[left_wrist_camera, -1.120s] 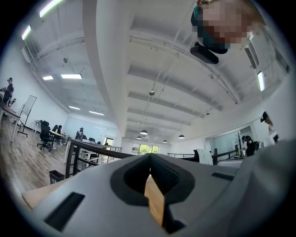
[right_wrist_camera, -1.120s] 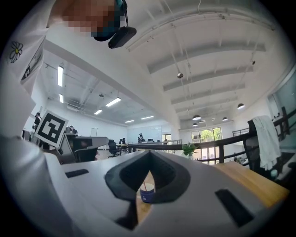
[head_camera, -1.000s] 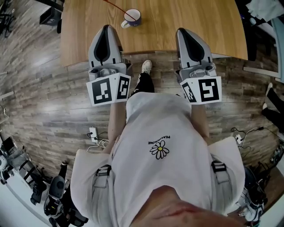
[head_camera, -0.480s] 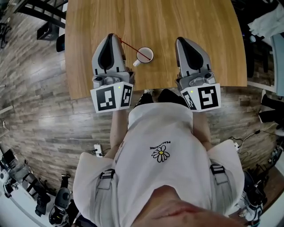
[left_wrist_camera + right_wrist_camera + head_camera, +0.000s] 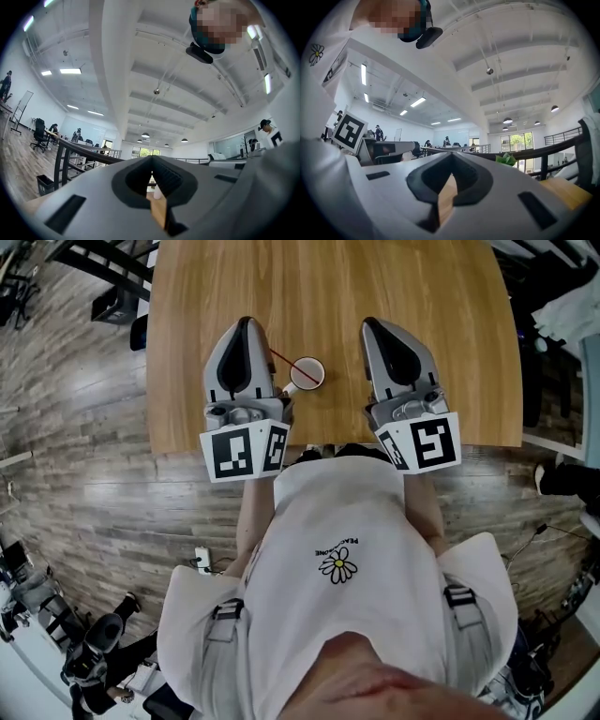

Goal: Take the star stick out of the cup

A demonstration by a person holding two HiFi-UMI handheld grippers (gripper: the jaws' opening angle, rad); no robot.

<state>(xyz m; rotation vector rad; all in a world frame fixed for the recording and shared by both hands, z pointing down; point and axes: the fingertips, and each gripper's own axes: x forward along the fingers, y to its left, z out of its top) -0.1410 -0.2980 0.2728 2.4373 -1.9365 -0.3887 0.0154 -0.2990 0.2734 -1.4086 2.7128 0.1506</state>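
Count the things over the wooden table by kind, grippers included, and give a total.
Grippers: 2 (left gripper, right gripper)
White cup: 1
Red stick: 1
Total: 4

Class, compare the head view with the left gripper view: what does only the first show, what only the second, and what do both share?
Only the head view: the red star stick leaning in the cup, the right gripper, and the marker cubes. Only the left gripper view: ceiling lights, a dark railing and distant people. Both: the left gripper, jaws together with nothing between them, and the wooden table.
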